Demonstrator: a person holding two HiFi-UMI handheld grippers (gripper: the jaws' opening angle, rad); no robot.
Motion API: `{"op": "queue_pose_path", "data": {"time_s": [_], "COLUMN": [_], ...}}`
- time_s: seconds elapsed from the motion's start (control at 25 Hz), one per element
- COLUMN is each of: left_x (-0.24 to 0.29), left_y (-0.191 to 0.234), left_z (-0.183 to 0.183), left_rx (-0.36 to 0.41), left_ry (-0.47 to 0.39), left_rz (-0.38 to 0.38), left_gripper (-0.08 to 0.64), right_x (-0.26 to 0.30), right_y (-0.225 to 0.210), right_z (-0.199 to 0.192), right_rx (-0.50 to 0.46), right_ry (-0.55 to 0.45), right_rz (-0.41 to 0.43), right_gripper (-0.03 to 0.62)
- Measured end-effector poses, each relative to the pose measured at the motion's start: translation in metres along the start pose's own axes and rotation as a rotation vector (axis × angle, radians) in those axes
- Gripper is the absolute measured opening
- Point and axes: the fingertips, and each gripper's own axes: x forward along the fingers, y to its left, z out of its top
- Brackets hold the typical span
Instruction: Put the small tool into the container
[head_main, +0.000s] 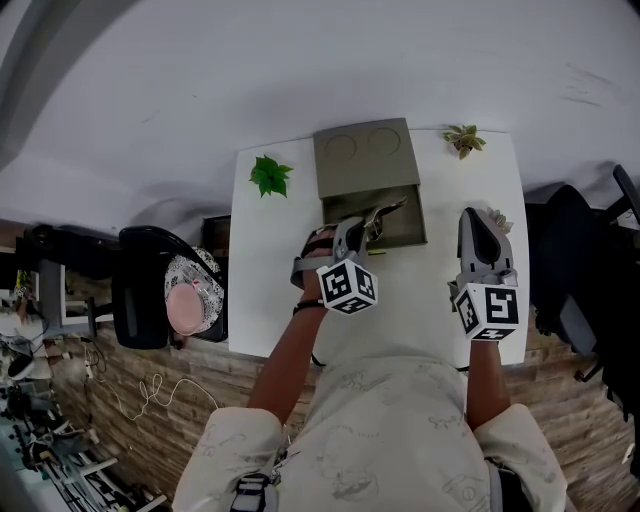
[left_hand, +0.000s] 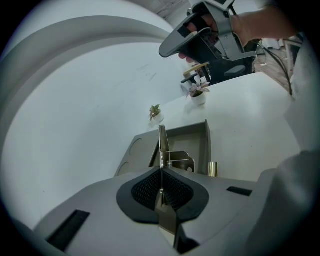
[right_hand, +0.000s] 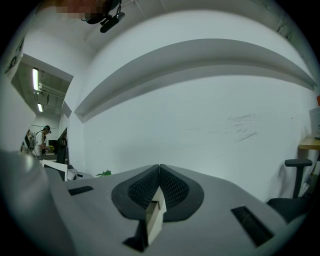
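Holding the tool in the left gripper, clamped shut on its thin metal body. Poised over the near part of the open container, blade end leading and long axis in line with the jaws, pointing away from the body toward the wall; touching the tray or not, impossible to tell. Flanked well off to the right by the right gripper, closed on nothing and aimed at bare wall. Likely needing only a short drop ahead and a release, by the look of it.
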Motion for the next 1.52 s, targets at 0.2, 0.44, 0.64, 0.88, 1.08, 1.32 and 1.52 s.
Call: {"op": "queue_pose_path", "data": {"time_s": [0.2,0.44,0.64,0.88,1.08,1.32,1.52], "left_x": [0.007,0.016,0.018,0.024,0.027,0.031,0.036], "left_y": [-0.003,-0.007,-0.010,-0.017,-0.021,-0.025,-0.030], "left_z": [-0.002,0.002,0.005,0.008,0.009,0.009,0.010], "left_rx": [0.042,0.114,0.133,0.188,0.214,0.229,0.248], "left_ry": [0.022,0.035,0.037,0.051,0.054,0.058,0.062], "left_rz": [-0.003,-0.021,-0.033,-0.067,-0.083,-0.094,-0.110], "left_gripper": [0.006,0.006,0.008,0.008,0.008,0.009,0.011], "right_x": [-0.001,0.000,-0.003,-0.004,-0.006,-0.008,-0.009], "right_y": [0.001,0.003,0.001,-0.001,0.000,-0.001,-0.004], "right_z": [-0.001,-0.001,-0.002,-0.003,-0.002,-0.003,-0.004], "right_rx": [-0.002,-0.002,0.000,0.004,0.003,0.005,0.011], "right_ry": [0.003,0.004,0.001,0.000,-0.001,-0.004,-0.003], "right_rz": [0.001,0.005,0.001,-0.003,-0.007,-0.013,-0.020], "right_gripper": [0.017,0.017,0.017,0.017,0.017,0.017,0.017]}}
